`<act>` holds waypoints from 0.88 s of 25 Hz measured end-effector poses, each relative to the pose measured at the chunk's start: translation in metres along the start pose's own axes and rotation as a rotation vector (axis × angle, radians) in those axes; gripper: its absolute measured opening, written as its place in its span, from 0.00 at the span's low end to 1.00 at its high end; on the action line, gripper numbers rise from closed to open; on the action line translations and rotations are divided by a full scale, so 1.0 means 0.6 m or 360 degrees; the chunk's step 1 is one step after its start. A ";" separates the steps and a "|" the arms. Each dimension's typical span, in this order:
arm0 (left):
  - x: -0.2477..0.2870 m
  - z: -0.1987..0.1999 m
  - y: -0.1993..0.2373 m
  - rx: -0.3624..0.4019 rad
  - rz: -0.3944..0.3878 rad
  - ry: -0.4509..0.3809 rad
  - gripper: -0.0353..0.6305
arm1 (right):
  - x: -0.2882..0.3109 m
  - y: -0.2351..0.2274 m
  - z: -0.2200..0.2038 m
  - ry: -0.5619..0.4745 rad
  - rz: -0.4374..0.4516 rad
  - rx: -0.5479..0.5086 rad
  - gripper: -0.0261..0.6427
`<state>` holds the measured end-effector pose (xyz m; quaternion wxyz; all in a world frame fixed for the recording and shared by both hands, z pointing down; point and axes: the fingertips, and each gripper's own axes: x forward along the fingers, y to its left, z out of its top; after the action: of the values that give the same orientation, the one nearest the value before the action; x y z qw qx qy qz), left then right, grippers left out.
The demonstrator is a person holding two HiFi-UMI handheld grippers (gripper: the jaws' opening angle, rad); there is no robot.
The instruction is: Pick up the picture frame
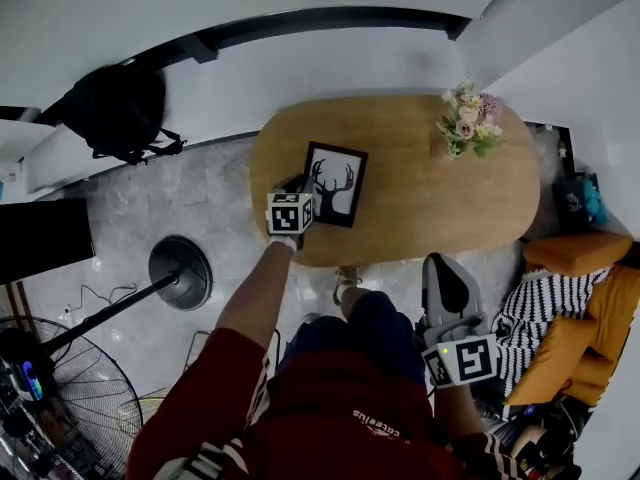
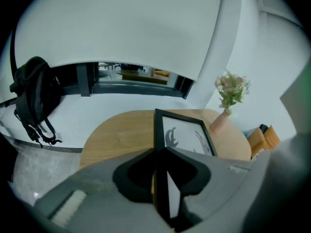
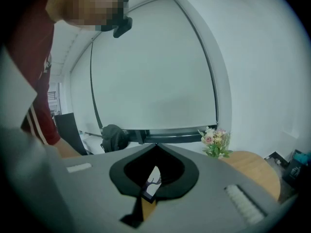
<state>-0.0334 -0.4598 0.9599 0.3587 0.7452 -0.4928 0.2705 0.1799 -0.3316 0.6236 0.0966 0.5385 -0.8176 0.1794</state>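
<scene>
The picture frame (image 1: 337,182) is black-edged with a white print of a deer's antlers. It hangs over the left part of the oval wooden table (image 1: 430,203). My left gripper (image 1: 303,185) is shut on the frame's near left edge. In the left gripper view the frame (image 2: 187,135) runs away from the jaws, its black edge pinched between them (image 2: 160,154). My right gripper (image 1: 438,261) is off the table, by the person's knee, jaws together and holding nothing. In the right gripper view (image 3: 155,146) the frame (image 3: 153,179) shows small through the gap behind the tips.
A vase of flowers (image 1: 468,120) stands at the table's far right. A black backpack (image 1: 120,108) lies on the ledge at left. A round stand base (image 1: 180,273) and a fan (image 1: 60,398) are on the floor at left, and cushions (image 1: 580,298) at right.
</scene>
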 end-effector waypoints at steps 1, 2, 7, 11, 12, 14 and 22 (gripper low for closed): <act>-0.017 0.011 -0.003 0.0002 -0.0001 -0.0019 0.17 | -0.006 0.007 0.013 -0.0011 0.0002 0.0002 0.03; -0.037 0.024 -0.006 0.0006 -0.0004 -0.0039 0.17 | -0.012 0.014 0.027 -0.0022 0.0006 0.0003 0.03; -0.155 0.081 -0.020 0.0016 -0.0015 -0.0143 0.17 | -0.054 0.060 0.090 -0.0042 0.0032 -0.0026 0.03; -0.256 0.117 -0.028 0.0021 -0.0011 -0.0238 0.17 | -0.098 0.095 0.135 -0.0094 0.0024 -0.0010 0.03; -0.280 0.124 -0.033 0.0031 -0.0014 -0.0259 0.17 | -0.109 0.103 0.142 -0.0100 0.0023 -0.0018 0.03; -0.330 0.138 -0.041 0.0045 -0.0020 -0.0307 0.17 | -0.129 0.119 0.155 -0.0111 0.0020 -0.0057 0.03; -0.538 0.203 -0.045 0.0244 -0.0021 -0.0513 0.17 | -0.181 0.191 0.210 -0.0188 0.0035 -0.0211 0.03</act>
<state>-0.1209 -0.3761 0.6360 0.2188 0.8073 -0.5170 0.1819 0.1230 -0.2493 0.4483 0.0818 0.5316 -0.8378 0.0939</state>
